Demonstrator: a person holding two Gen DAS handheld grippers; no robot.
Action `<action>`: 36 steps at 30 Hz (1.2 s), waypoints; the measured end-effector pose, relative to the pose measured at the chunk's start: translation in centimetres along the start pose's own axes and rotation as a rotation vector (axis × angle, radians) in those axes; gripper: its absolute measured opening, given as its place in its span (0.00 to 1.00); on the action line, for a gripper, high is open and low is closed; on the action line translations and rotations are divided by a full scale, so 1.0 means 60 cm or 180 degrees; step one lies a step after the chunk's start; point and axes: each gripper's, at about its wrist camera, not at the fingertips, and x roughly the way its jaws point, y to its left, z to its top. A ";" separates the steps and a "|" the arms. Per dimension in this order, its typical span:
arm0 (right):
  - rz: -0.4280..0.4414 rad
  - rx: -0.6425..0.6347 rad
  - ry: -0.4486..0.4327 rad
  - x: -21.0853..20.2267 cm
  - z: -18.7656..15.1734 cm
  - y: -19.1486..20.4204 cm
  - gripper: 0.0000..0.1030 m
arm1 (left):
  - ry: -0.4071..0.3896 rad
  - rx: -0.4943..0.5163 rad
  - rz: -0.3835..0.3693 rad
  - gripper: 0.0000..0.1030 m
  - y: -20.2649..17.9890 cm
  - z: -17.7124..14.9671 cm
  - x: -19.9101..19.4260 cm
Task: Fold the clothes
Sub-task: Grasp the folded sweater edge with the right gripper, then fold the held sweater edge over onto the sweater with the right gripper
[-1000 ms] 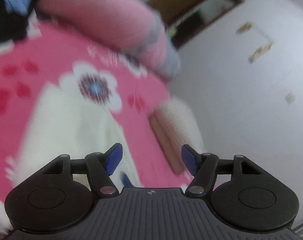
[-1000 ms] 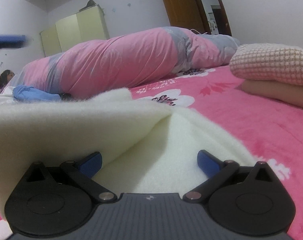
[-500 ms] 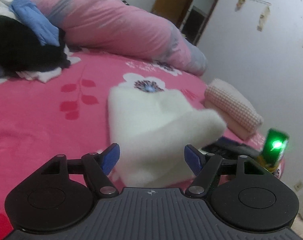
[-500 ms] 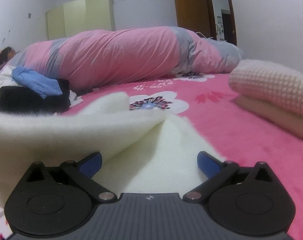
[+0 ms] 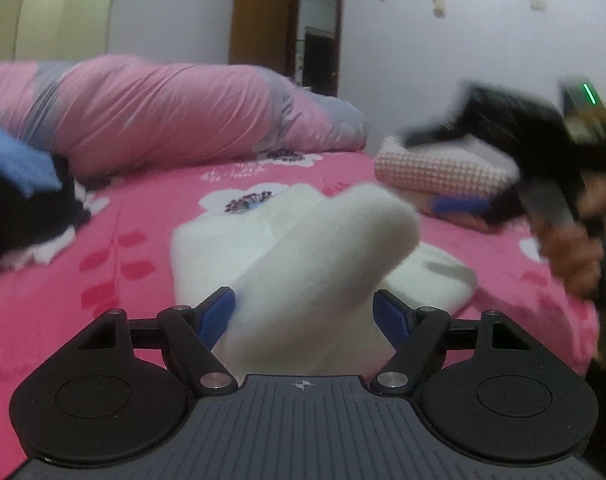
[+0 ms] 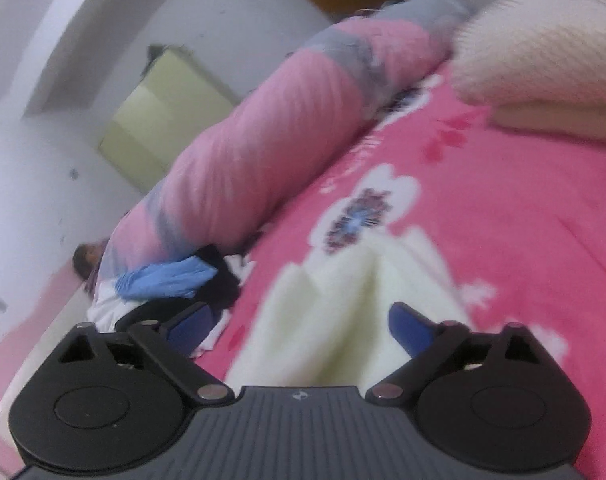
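A raised fold of the cream fleece garment (image 5: 319,256) is flanked by the opening left gripper (image 5: 305,316), pads apparently clear. The right gripper (image 6: 299,326) is spread, closing, above fleece; folded waffle-knit stack (image 5: 435,172) at 2 o'clock.

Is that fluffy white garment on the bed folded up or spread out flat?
Partly folded: the white garment lies doubled on the pink bedspread, one thick fold bulging up.
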 end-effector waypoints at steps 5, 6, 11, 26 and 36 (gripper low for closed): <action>-0.0098 -0.0537 0.0590 0.102 0.016 0.052 0.80 | -0.0048 0.0358 0.0056 0.74 -0.031 -0.012 0.008; -0.0194 -0.0589 0.0729 0.125 0.014 0.051 0.79 | -0.0056 0.0444 0.0067 0.74 -0.037 -0.014 0.009; -0.0397 -0.0585 0.1271 0.213 0.009 0.032 0.42 | -0.0068 0.0893 0.0194 0.73 -0.063 -0.029 0.019; -0.0123 -0.0011 0.1021 0.153 0.031 -0.067 0.37 | -0.0097 0.1482 0.0190 0.69 -0.126 -0.032 0.064; 0.0051 0.0434 0.0989 0.094 0.018 -0.101 0.70 | -0.0131 0.1226 0.0229 0.66 -0.112 -0.018 0.064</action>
